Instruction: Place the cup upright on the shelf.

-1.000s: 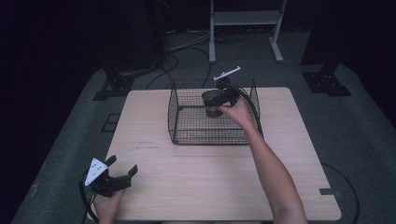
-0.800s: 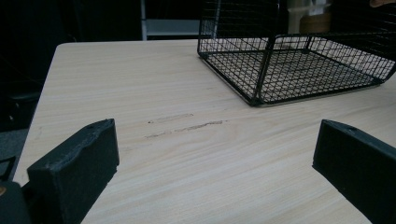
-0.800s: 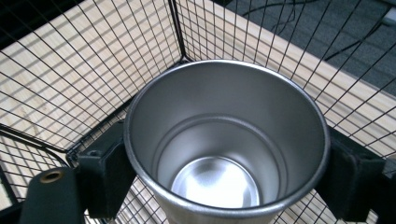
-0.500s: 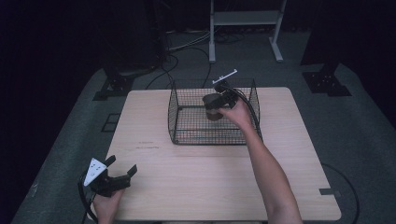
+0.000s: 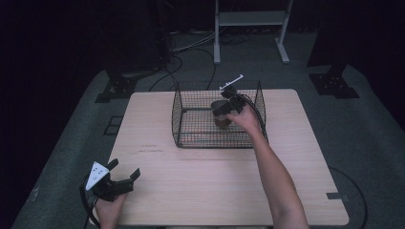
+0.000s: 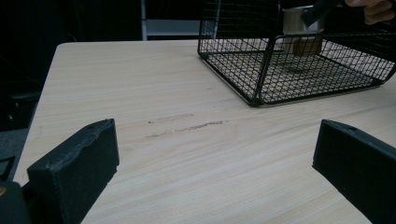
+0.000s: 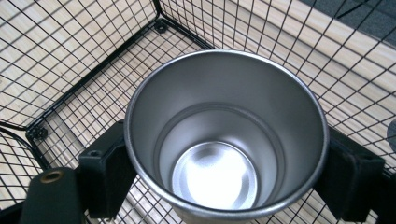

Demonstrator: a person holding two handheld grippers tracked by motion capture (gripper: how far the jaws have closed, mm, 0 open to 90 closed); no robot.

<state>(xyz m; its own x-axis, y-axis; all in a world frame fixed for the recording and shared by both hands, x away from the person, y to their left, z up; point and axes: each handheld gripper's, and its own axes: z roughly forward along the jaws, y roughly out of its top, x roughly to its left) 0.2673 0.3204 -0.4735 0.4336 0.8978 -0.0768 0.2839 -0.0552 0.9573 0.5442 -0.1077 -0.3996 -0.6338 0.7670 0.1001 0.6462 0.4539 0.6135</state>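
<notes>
Since a second ago the right gripper (image 5: 223, 109) has shifted a little toward the near side of the wire basket (image 5: 191, 139) and sits lower inside it, carrying the metal cup (image 5: 220, 116) with it; the left gripper (image 5: 125, 177) has stayed where it was at the near left corner of the table (image 5: 229, 181).

From the right gripper view, the cup (image 7: 224, 140) stands upright between the two black fingers (image 7: 105, 168), which press against its outer wall on opposite sides just below the rim. Its open mouth faces the camera, and the shiny inside bottom is visible. Basket mesh (image 7: 70, 70) lies beneath and around the cup on all sides of the fingers. Whether the cup's base touches the basket floor cannot be told from that view; in the left gripper view the cup (image 6: 299, 30) appears raised slightly above the mesh floor, with its shadow below it.

The left gripper's fingers (image 6: 74, 163) are spread wide apart with nothing between them, only bare wood. They point across the table toward the basket (image 6: 261, 70), which is well apart from them, ahead and to the right.
</notes>
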